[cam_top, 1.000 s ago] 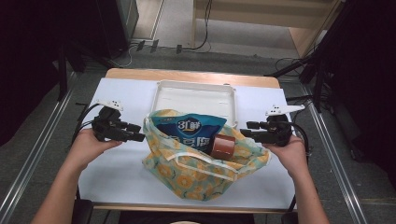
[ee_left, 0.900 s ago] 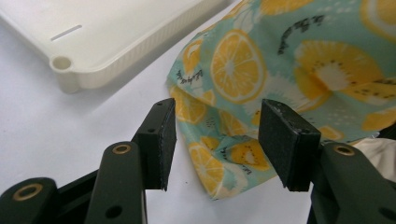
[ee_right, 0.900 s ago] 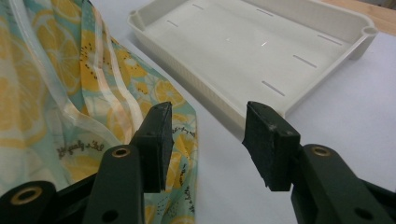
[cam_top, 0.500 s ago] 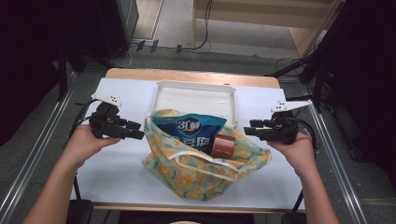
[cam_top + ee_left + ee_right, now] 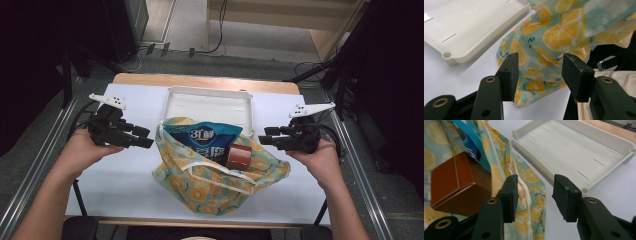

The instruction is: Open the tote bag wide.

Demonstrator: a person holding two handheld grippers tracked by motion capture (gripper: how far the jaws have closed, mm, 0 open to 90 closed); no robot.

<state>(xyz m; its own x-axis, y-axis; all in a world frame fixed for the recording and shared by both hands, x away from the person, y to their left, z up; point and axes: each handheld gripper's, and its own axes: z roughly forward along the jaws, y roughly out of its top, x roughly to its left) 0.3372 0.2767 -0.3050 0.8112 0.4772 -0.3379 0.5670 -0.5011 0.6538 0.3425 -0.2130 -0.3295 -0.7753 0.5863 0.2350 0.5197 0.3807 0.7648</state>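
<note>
A fabric bag [image 5: 215,192] printed with lemon slices lies open at the table's middle. A blue pouch [image 5: 212,142] and a brown box [image 5: 240,157] sit in its mouth. My left gripper [image 5: 146,137] hovers at the bag's left edge, jaws open, nothing between them; in its own view the left gripper [image 5: 539,75] faces the bag's cloth [image 5: 559,37]. My right gripper [image 5: 264,137] hovers at the bag's right edge, open as well. The right gripper [image 5: 535,195] looks past the bag's white-trimmed rim [image 5: 524,190] toward the brown box [image 5: 454,185].
A shallow white tray [image 5: 172,107] stands just behind the bag, against its far rim. White sheeting [image 5: 120,185] covers the table, with bare room at the left and right of the bag. Cables trail from both grippers off the table sides.
Both hands have lifted their grippers a little beside the bag. The bag, pouch and box lie as before.
</note>
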